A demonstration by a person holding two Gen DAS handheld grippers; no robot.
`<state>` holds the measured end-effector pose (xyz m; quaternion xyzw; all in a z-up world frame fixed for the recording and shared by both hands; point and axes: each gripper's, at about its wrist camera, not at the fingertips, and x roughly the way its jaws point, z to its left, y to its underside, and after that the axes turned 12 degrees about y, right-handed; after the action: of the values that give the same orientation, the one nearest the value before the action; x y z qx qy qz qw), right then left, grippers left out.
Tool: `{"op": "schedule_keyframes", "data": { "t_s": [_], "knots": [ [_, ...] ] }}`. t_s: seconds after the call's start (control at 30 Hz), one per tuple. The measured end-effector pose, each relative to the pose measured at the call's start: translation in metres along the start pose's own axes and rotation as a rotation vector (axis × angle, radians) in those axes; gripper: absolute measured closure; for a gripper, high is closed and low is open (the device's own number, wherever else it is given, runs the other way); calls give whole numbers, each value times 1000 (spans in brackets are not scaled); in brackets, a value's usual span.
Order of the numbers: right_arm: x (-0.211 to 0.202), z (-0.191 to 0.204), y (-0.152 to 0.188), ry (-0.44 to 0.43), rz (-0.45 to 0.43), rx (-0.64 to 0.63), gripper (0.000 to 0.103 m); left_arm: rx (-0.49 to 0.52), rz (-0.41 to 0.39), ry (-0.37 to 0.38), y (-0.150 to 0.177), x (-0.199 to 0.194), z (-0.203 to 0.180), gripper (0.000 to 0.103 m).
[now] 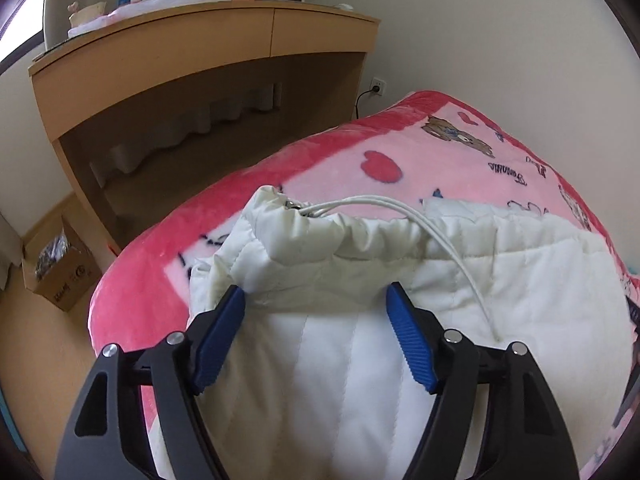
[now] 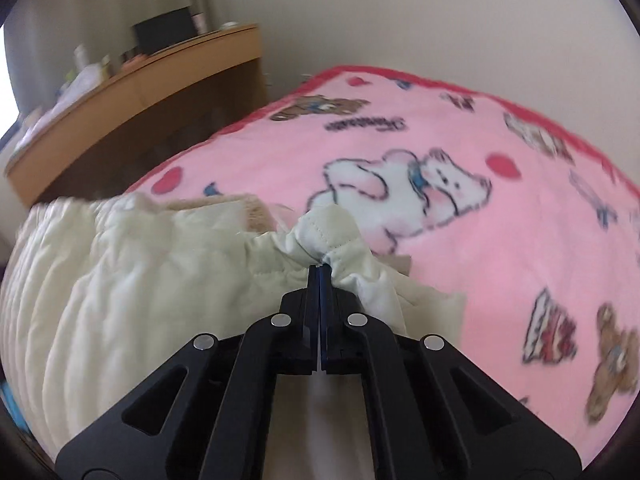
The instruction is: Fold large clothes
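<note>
A white quilted jacket [image 1: 340,352] lies on a pink blanket [image 1: 340,168] printed with bears and hearts. Its gathered hem faces away from me, and a white drawstring cord [image 1: 400,204] loops out of it. My left gripper [image 1: 315,291] is open wide, its blue pads standing on either side of the hem's folded band without squeezing it. In the right wrist view the jacket [image 2: 140,280] fills the lower left. My right gripper [image 2: 320,268] is shut on a bunched pinch of its edge, which puckers up just beyond the tips over the blanket [image 2: 460,248].
A curved wooden desk [image 1: 200,40] cluttered with bottles and a plastic bag stands beyond the bed's left side, and shows again as the desk [image 2: 160,76]. An open cardboard box [image 1: 60,272] sits on the wood floor. A wall socket [image 1: 377,87] with a plugged cable is behind the bed.
</note>
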<state>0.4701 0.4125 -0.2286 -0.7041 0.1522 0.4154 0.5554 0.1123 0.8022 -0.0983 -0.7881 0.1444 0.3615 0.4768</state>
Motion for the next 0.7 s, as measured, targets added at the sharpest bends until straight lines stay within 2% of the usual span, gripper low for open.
{"op": "schedule_keyframes", "data": {
  "t_s": [0.13,0.2,0.27,0.4,0.57,0.7],
  "knots": [
    [23,9,19,-2,69,-40,103,-102,-35,74,24,8,22,31],
    [30,4,28,-30,93,-13,103,-111,-43,84,31,12,27,31],
    [37,-2,32,-64,115,25,103,-93,-45,73,31,15,24,31],
    [44,-3,29,-72,129,32,103,-85,-33,64,25,22,20,31],
    [43,8,19,-10,156,-37,103,-58,27,6,8,22,8,31],
    [29,13,7,12,174,-68,102,15,76,-63,-5,8,-12,27]
  ]
}}
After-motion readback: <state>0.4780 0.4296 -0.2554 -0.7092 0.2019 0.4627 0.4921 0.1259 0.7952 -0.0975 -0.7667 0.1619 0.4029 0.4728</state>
